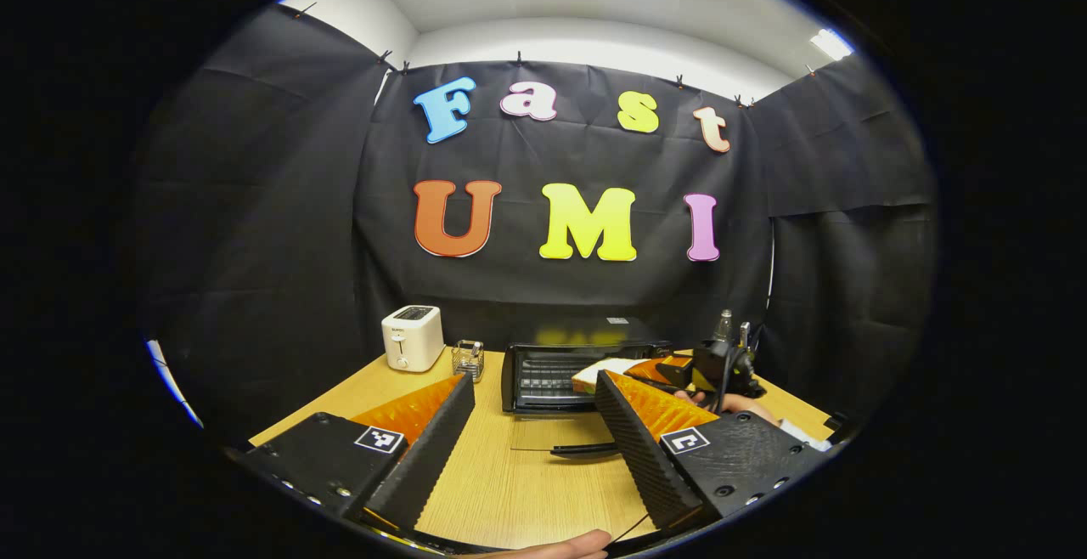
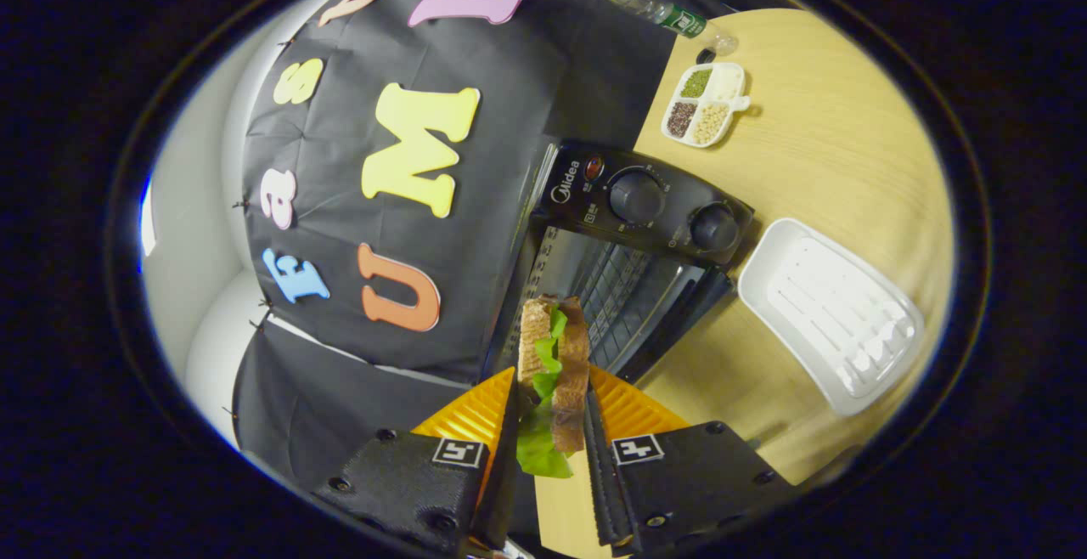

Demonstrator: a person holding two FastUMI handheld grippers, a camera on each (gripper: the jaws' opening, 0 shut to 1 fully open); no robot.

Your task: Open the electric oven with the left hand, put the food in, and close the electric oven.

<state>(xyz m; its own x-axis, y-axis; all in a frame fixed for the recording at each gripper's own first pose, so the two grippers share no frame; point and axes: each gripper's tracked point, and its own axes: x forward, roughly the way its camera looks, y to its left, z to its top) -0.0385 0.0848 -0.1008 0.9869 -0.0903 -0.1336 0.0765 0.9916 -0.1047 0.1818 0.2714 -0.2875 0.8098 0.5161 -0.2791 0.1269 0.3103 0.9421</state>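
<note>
The sandwich sits clamped between the two fingers of the right gripper, standing on edge with its long axis running straight forward along those fingers toward the oven; a lettuce leaf hangs out of its near end. The oven door is folded down and the wire rack inside is exposed, with the sandwich's far end just in front of the opening. In the left gripper view the same oven stands across the wooden table, its door lying flat toward the camera, and the right gripper holds the sandwich at the oven's mouth. The left gripper hangs back over the table with its fingers spread wide and nothing between them. A white toaster and a small glass stand left of the oven; a white tray, a divided dish of grains and a bottle lie to its right. Black cloth walls the booth. The oven's interior depth is hard to make out
</note>
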